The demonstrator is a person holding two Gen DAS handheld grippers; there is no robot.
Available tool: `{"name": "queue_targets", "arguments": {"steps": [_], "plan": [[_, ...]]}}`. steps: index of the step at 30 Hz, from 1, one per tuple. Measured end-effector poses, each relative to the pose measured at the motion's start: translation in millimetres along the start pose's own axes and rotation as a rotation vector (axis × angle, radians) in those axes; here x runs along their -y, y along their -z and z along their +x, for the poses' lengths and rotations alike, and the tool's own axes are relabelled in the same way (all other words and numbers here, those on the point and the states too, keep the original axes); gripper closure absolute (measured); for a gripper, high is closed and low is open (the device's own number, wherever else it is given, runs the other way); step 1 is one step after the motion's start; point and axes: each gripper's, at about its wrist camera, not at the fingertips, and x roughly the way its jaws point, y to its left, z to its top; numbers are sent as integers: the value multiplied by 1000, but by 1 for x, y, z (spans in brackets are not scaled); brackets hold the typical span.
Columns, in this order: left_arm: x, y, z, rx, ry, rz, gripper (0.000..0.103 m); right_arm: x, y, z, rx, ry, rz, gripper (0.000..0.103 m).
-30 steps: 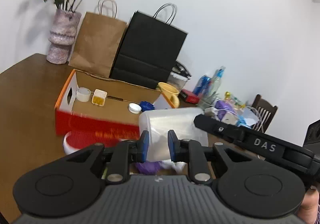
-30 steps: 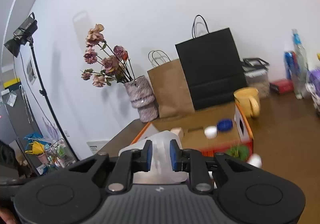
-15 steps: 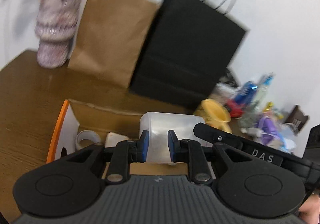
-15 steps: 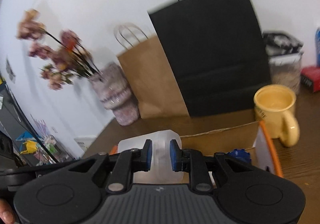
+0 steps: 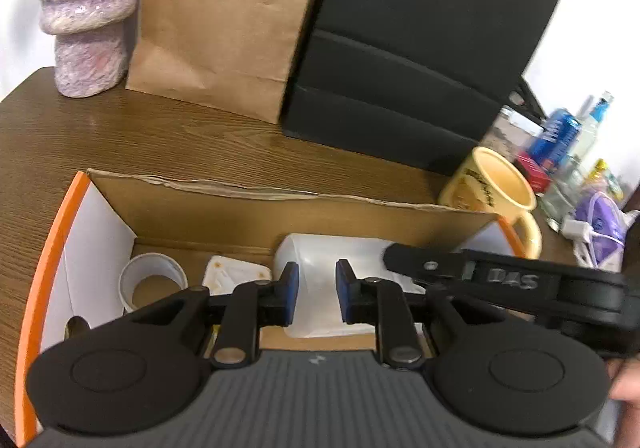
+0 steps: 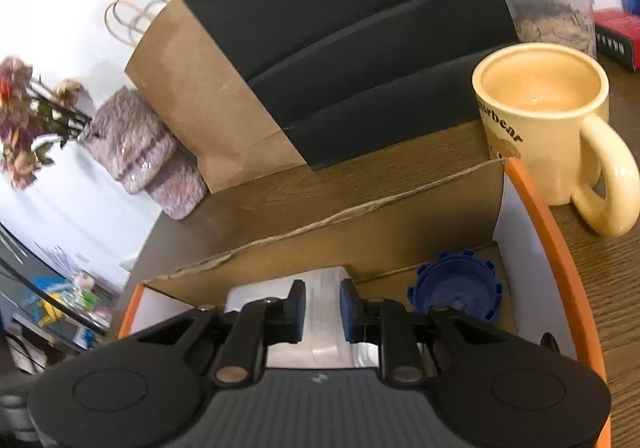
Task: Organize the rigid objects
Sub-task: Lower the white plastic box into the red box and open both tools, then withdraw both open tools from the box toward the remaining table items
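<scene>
A translucent white plastic container [image 5: 324,268] sits low inside the orange-edged cardboard box [image 5: 52,248]. My left gripper [image 5: 316,298] is shut on its near edge. My right gripper [image 6: 322,308] is shut on the same container [image 6: 324,284] from the other side; its black body shows in the left wrist view [image 5: 500,280]. In the box lie a white cup [image 5: 150,280], a small white lid [image 5: 236,276] and a blue cap [image 6: 456,288].
A yellow mug [image 6: 548,120] stands just outside the box's right end. A black paper bag [image 5: 416,48], a brown paper bag [image 5: 224,16] and a purple vase [image 5: 88,8] stand behind the box. Bottles and clutter [image 5: 568,152] fill the far right.
Both grippers have carried the container forward and down, from above the box's front into the box. Their grip has not changed.
</scene>
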Motion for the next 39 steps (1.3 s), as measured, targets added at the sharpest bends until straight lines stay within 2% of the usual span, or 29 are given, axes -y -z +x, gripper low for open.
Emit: {"name": "queue_targets", "arguments": {"steps": [3,7,12,17,20,24,25,26,30,33,39], "plan": [[-5,0,-3,13,10,-4,83,-19,2,-3,12,46,-117,84],[-4,-3,-31,65,27,27,83,-44,3,-26,51,80,-238,84],[6,2,-76,116,-17,94,83,-61,7,-70,74,105,-303,83],[13,24,-130,167,-75,151,81,-78,29,-127,111,177,-423,81],[21,45,-163,219,-128,174,67,-87,50,-162,159,216,-485,75],[31,82,-204,308,-217,222,60,-94,84,-202,230,235,-550,70],[32,93,-215,328,-227,218,59,-94,93,-212,247,233,-558,65],[32,102,-224,344,-230,212,55,-94,101,-221,264,231,-561,59],[29,140,-261,403,-249,223,43,-94,135,-255,317,222,-579,56],[31,171,-285,455,-281,260,38,-93,162,-279,372,221,-596,51],[31,224,-330,520,-241,252,29,-94,224,-318,445,226,-639,45]]}}
